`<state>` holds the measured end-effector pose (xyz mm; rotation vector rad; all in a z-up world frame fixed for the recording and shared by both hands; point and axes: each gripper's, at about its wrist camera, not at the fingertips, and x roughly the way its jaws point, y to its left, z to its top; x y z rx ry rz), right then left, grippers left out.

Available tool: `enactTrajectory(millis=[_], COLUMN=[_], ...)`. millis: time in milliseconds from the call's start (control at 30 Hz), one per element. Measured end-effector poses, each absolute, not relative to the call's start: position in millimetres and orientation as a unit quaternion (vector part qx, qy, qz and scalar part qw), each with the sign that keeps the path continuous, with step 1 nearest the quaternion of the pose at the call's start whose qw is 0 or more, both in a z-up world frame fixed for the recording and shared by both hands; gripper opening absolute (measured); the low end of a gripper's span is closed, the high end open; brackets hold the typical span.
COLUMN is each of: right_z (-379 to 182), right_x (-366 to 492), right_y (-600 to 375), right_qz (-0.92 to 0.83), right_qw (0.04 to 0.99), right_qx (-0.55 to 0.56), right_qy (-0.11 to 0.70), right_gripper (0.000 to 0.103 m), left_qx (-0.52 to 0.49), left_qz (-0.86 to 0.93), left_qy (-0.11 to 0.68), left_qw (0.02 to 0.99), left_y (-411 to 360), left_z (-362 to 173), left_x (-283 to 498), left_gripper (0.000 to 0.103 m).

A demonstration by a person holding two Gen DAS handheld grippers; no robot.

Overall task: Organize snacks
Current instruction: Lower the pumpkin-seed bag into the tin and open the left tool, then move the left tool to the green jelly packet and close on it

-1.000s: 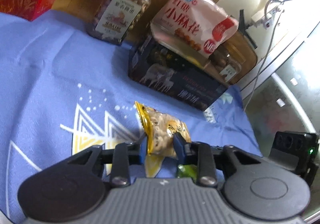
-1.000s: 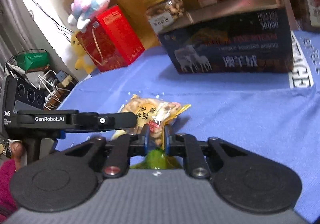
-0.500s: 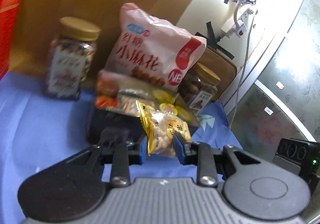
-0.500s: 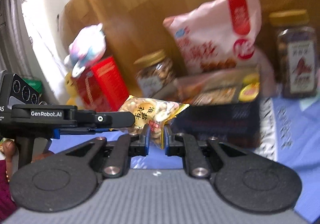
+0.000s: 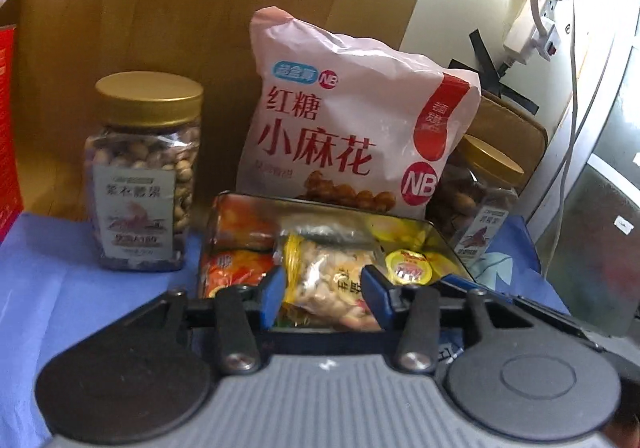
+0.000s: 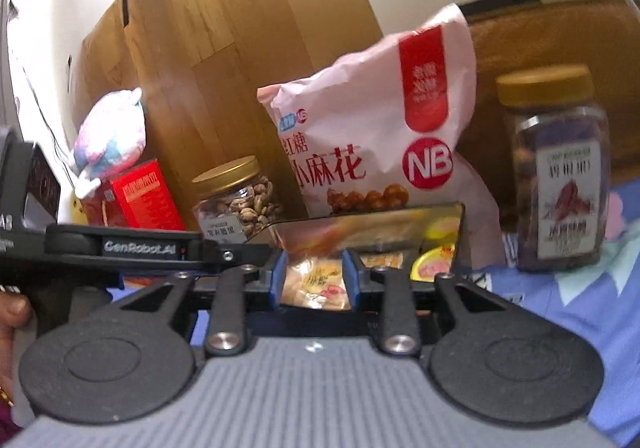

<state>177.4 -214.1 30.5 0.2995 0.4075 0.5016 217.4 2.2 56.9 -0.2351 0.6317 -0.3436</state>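
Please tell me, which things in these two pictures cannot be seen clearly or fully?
- Peanut packet: its lower end is hidden behind the left gripper body, left wrist view. Whether the fingers still press it is unclear.
- Tin box: its front wall is hidden by the right gripper, right wrist view.
- Right jar: partly covered by the pink bag, left wrist view.
- Jar labels: small print blurred, both views.
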Motion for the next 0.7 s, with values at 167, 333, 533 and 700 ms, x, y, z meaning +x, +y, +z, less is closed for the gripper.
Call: enactTrajectory(millis=[167, 333, 533, 700], right_z=[35.7, 34.9, 9.0, -8.8], right_x=[174.0, 147.4, 100.1, 54.6], right_y=[-232.3, -239.6, -217.6, -208.9], right_qz=[0.244, 0.273, 0.323, 0.347], right_qw=[0.928, 0.907, 0.881, 0.863], right_qx=[0.191, 0.216, 0.159, 0.136], right_qy=[0.207, 0.236, 0.307, 0.341], right_gripper=[0.034, 0.035, 0.035, 0.035], left_qx=[-0.132, -0.137, -0.136, -0.158], left_qz=[-0.180, -0.214, -0.239, -0.249], left_qy=[0.299, 0.314, 0.362, 0.385], left_qw=[0.928, 0.915, 0.891, 0.874], left_y=[16.1, 22.2, 29.6, 44.4], left_z=[62.5, 55.3, 31.5, 15.9], left_x=[188.6, 144.1, 99.5, 68.6], left_gripper=[0.048, 0.048, 0.048, 0.048])
